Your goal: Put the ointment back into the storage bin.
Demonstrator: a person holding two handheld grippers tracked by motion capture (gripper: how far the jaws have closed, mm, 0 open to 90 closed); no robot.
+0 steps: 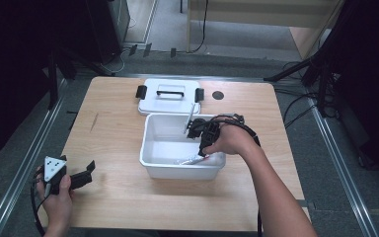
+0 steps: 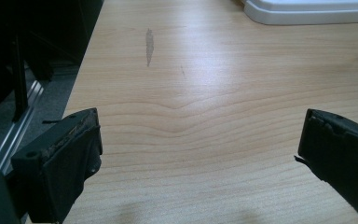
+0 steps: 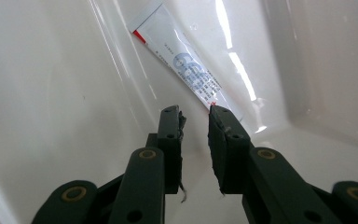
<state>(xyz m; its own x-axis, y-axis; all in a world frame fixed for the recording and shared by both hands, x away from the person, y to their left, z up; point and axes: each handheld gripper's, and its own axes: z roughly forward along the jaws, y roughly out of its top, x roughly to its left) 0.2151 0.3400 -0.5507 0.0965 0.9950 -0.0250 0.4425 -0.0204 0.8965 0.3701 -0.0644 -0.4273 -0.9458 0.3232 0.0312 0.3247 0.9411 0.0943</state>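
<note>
A light wooden tabletop (image 1: 113, 148) stands in a dim room with dark stands and grey floor around it, carrying an open white bin (image 1: 150, 148) with its lid (image 1: 169, 103) lying flat just behind it. The right gripper (image 3: 195, 112) reaches down inside the bin, its jaws drawn nearly together with a narrow gap between the tips; the white tube (image 3: 186, 70) with blue lettering lies on the bin's floor just ahead of and slightly right of those tips, its near end meeting the right jaw's tip. Whether the pads actually pinch the tube's end I cannot tell; the gap between them looks empty. The left gripper (image 2: 198, 154) rests low over bare wood, well apart from the bin, with its jaws spread wide and nothing between them. As I judge it, the lid is already off and the bin reached into, but the tube is not yet lifted out.
</note>
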